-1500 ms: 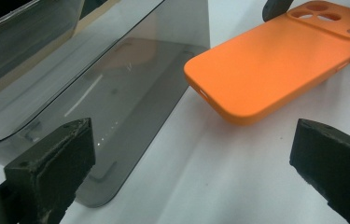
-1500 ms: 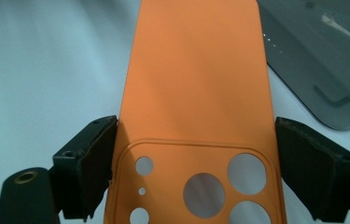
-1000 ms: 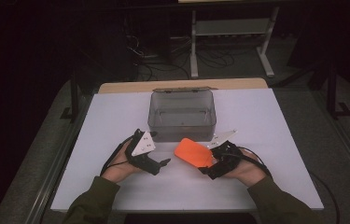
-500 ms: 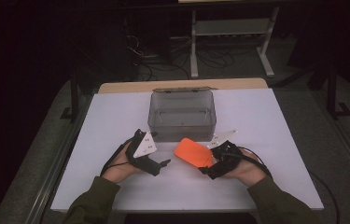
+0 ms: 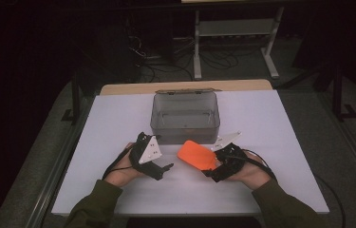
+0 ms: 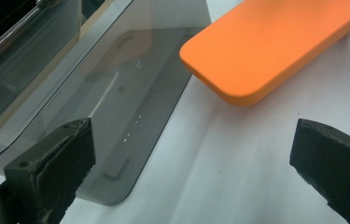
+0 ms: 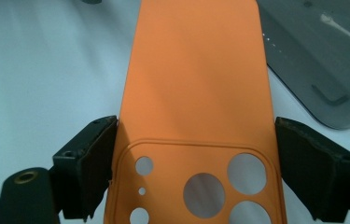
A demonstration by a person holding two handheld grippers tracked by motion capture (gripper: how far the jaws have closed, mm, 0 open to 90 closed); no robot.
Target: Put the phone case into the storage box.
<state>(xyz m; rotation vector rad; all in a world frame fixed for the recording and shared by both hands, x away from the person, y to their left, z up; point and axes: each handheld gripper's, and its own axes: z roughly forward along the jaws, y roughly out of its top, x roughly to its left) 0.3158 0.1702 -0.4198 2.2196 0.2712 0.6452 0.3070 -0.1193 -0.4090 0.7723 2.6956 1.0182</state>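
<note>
phone case: matt orange, smooth, looks like silicone to me
box: I see glossy smoky clear plastic
table: matt white
pads: rough black

Olive-green sleeves cover both forearms. Each tool — left tool, right tool — is black, topped by a grey three-cornered plate dotted with small screws, with a black cable trailing behind it — pads worn and rough-edged.

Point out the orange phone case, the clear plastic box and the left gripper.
orange phone case (image 7: 196,79): right gripper view, on its plain back above the camera cut-outs.
clear plastic box (image 5: 185,127): high view, on its near wall.
left gripper (image 6: 191,163): left gripper view, midway between its open jaws.
</note>
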